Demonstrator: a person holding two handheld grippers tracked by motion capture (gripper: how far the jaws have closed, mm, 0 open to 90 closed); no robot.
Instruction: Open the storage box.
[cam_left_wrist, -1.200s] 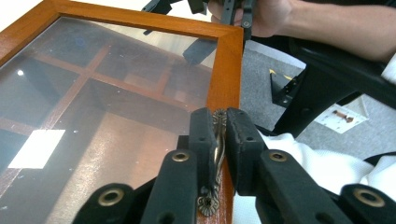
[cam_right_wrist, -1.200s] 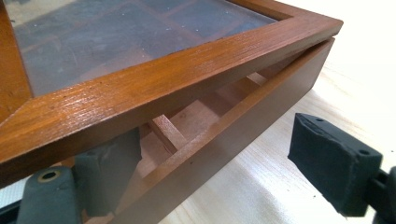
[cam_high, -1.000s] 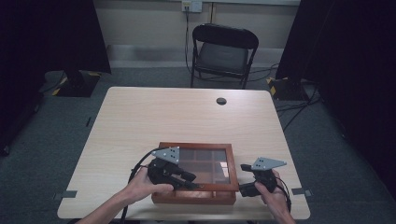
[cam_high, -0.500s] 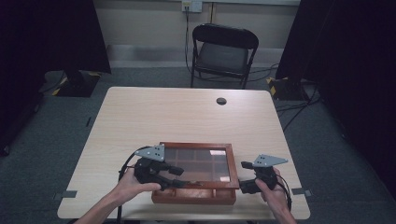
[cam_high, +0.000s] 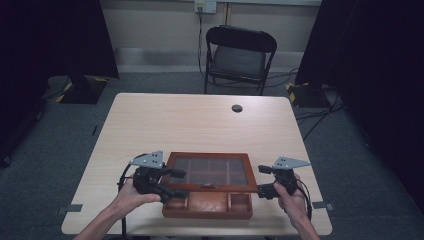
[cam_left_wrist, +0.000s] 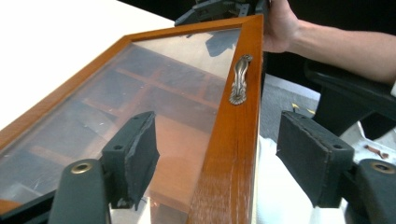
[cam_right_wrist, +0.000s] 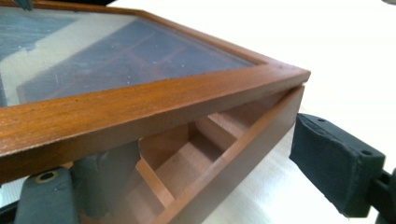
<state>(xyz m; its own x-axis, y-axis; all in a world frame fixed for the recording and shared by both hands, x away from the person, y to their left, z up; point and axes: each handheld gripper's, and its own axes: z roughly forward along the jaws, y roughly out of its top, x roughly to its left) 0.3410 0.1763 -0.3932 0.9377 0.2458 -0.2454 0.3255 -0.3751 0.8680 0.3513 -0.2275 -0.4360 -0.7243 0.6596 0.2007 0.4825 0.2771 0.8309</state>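
the wooden box (cam_high: 207, 202) sits at the near edge of the table (cam_high: 200, 125), right in front of the person, and its glass lid (cam_high: 210, 172) is partly raised: the front edge stands clear of the base, so the front row of compartments (cam_high: 200, 201) lies open to the high view, while the back of the lid is still down at the hinge side. judging from that, the lifting is under way but not finished; the lid would have to swing further up and back before the box counts as open. the left gripper (cam_high: 175, 183) is at the box's left front corner, held level and pointing across toward the lid; its jaws have just been opening and now stand spread wide, with the lid's wooden front rail (cam_left_wrist: 233, 154) and its small brass handle (cam_left_wrist: 239, 79) running between them, neither pad touching the wood. the right gripper (cam_high: 265, 181) is at the box's right side, also held level and pointing inward; in the right gripper view one pad (cam_right_wrist: 105, 179) is tucked under the raised lid edge inside the box, the other pad (cam_right_wrist: 334, 163) outside the side wall, clear of it, so the jaws straddle the wall without pinching it. both hands rest low near the table's near edge, forearms coming in from below.
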